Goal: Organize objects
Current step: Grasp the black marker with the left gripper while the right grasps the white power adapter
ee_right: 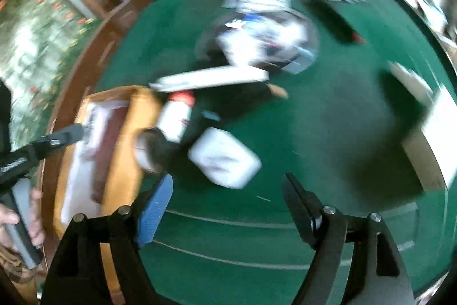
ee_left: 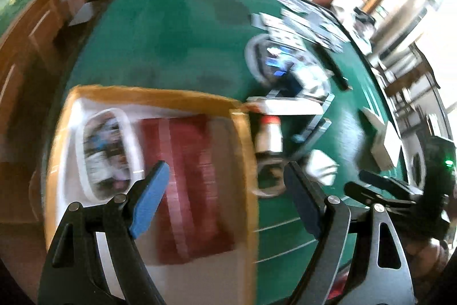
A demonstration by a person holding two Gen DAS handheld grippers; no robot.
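Tan cardboard box (ee_left: pixel 242 150) lower left holds dark red flat pack (ee_left: pixel 188 185) & white oval tub (ee_left: pixel 107 150); white bottle w/ red cap (ee_right: pixel 175 116), white square tub (ee_right: pixel 225 160) etc. left on green counter (ee_right: pixel 328 133). Left gripper (ee_left: pixel 225 179) and right gripper (ee_right: pixel 227 190): jaws released, empty.

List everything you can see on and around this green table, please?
Table: one, green top, fills both views.
Cardboard box: one, tan, open, at the table's left edge.
Red item: one, flat, inside the box.
White-rimmed container: one, inside the box, contents blurred.
Bottle: one, white with red cap, lying beside the box.
White packet: one, on the cloth near the bottle.
Flat white box: one, beyond the bottle.
Round tub: one, clear, mixed contents, mid-table.
Left gripper: black, blue pads, open, empty.
Right gripper: same, open, empty.
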